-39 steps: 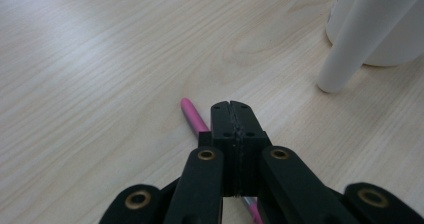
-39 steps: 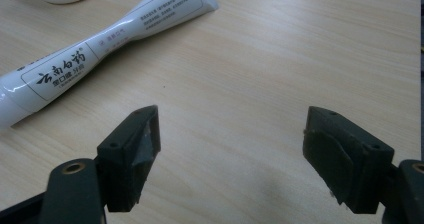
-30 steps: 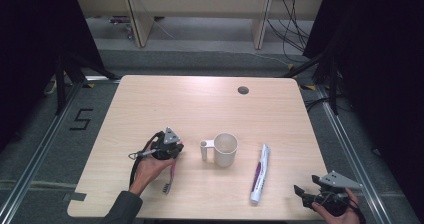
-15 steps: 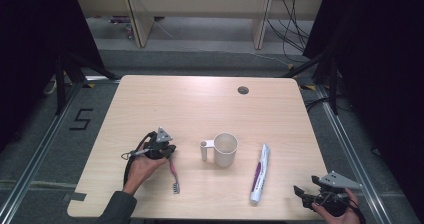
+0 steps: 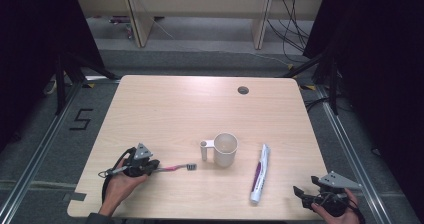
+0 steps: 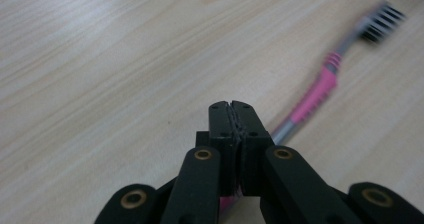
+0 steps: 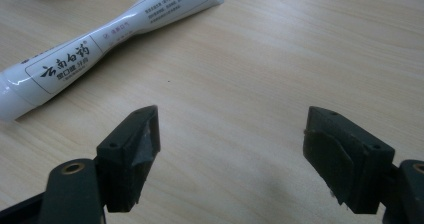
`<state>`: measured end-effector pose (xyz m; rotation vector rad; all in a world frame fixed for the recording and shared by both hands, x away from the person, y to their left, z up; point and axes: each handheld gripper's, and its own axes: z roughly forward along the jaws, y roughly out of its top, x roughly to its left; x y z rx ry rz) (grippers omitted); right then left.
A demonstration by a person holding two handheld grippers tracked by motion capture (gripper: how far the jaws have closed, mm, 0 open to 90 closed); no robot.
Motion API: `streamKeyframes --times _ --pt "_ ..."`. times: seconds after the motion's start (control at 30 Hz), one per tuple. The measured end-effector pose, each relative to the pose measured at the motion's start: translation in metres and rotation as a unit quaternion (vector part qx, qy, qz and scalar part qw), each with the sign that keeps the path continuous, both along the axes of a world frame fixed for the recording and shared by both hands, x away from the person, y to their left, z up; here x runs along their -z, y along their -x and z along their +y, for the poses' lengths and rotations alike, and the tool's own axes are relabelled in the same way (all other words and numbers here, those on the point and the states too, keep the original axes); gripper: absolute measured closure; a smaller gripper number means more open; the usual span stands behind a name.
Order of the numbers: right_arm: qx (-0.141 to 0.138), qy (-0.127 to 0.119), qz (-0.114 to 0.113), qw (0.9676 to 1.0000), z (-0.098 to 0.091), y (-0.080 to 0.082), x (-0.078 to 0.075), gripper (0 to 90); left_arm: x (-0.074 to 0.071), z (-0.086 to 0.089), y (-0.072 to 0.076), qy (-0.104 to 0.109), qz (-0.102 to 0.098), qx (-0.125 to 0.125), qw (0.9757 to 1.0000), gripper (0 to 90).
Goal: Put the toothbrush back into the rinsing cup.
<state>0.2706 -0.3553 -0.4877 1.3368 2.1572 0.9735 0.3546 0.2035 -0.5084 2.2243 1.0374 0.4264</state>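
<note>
One toothbrush [image 5: 172, 168], pink-handled with a dark bristle head, is clamped by its handle end between the jaws of the left gripper [image 5: 150, 168]; in the left gripper view the jaws are seen pressed together, with the pink handle [image 6: 314, 96] running out ahead of them and to the right, low over the wood. The bristle head points away from the claw toward the white mug [image 5: 225, 149], which stands just beyond the brush tip with its handle turned toward the claw. The step in hand is judged to be the carrying of the brush to the mug. For the next move the brush would have to be lifted and tipped so that one end can be lowered past the rim; a level approach would probably knock the mug's handle. The mug appears to hold nothing. Past the mug, farther from the left claw, a white toothpaste tube [image 5: 259, 173] lies flat on the table [image 5: 190, 104]. The right gripper [image 5: 305, 193] is held at the table's near edge, jaws spread wide with nothing between them, the tube [image 7: 100, 39] lying ahead of it and apart.
</note>
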Motion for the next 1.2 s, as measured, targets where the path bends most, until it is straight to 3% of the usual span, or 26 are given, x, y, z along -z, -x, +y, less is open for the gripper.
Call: streamKeyframes --times 0.2,0.53,0.77,0.87,1.0,1.2 --pt "0.0 0.0 0.0 1.0 0.0 0.0 0.0 23.6 -0.002 0.003 0.018 0.004 -0.005 0.007 1.0 87.6" --pt "0.0 -0.002 0.001 1.0 0.0 0.0 0.0 23.6 -0.003 -0.007 0.033 -0.003 0.008 0.029 0.9995 87.5" --pt "0.002 0.0 0.001 1.0 0.0 0.0 0.0 23.6 -0.015 -0.017 0.028 0.01 0.026 0.017 0.9995 80.4" --pt "-0.001 -0.003 0.002 1.0 0.001 0.0 0.0 23.6 -0.02 -0.024 0.021 -0.011 0.037 0.013 0.9992 71.4" --pt "0.001 -0.001 0.001 1.0 0.0 0.001 0.0 23.6 -0.026 -0.035 0.012 -0.048 0.049 0.04 0.9968 70.0" --pt "0.006 -0.012 0.011 0.9998 0.002 0.002 0.0 23.6 -0.029 -0.05 -0.002 -0.075 0.062 0.052 0.9939 69.7"
